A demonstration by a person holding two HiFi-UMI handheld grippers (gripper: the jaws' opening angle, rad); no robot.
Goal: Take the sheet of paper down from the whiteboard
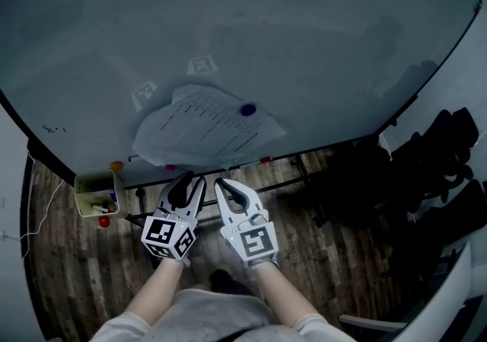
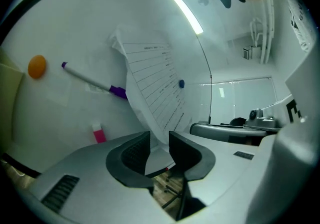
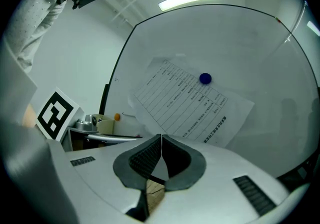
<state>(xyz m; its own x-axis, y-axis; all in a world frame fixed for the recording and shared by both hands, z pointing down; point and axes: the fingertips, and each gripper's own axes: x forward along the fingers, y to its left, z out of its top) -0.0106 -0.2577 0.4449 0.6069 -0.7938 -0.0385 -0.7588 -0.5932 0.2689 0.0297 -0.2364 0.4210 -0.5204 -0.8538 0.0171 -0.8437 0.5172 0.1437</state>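
Observation:
A printed sheet of paper [image 1: 205,129] hangs crumpled on the whiteboard [image 1: 304,36], pinned by a blue magnet [image 1: 248,110]. My left gripper [image 1: 186,180] is at the sheet's lower edge. In the left gripper view the left gripper [image 2: 159,140] is open, and the sheet of paper [image 2: 155,88] dips between its jaws without being pressed. My right gripper [image 1: 230,183] sits just beside it. In the right gripper view the right gripper [image 3: 161,140] is shut, with a white sliver of the sheet of paper [image 3: 192,101] pinched between its pads, below the blue magnet [image 3: 205,78].
A purple marker [image 2: 95,82], an orange magnet [image 2: 37,66] and a pink piece [image 2: 99,133] sit on the board left of the sheet. A pale box [image 1: 95,192] with pens hangs at the board's lower left. Dark chairs [image 1: 437,173] stand to the right on the wooden floor [image 1: 335,257].

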